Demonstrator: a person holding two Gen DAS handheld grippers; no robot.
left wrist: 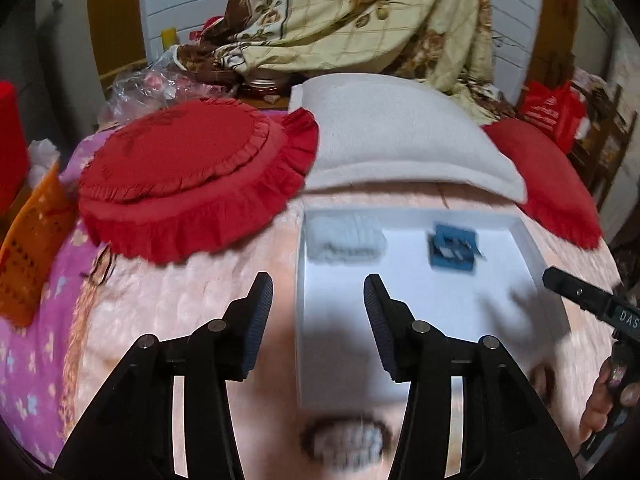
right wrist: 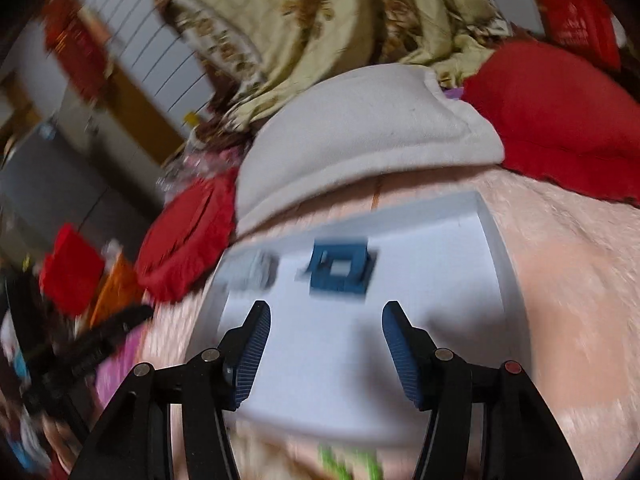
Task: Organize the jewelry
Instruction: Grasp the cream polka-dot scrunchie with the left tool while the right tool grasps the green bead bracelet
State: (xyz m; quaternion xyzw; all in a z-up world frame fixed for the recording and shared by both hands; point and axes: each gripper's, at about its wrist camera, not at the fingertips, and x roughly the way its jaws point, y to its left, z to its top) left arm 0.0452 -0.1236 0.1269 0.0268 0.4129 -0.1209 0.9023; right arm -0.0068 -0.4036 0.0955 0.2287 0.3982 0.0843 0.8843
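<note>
Left wrist view looks down over a bed covered in a pale pink blanket (left wrist: 192, 304), with a shallow white tray (left wrist: 536, 248) lying on it. Inside the tray, along its far side, sit a blurred pale-grey beaded piece (left wrist: 346, 242) on the left and a small blue jewelry box (left wrist: 454, 252) to its right, the two apart. The left gripper (left wrist: 318, 290) hangs over the tray's left edge with its fingers moderately spread and nothing between them. Near the bottom of the picture a dark-rimmed beaded item (left wrist: 348, 446) lies on the blanket — too blurred to name. The right gripper (right wrist: 326, 314) hovers over the tray's bare near half, also half spread and empty; something green (right wrist: 348, 462) (badly blurred) shows at the lower edge. Beyond the tray lie a white pillow (left wrist: 396, 136) and a red frilled cushion (left wrist: 192, 176).
</note>
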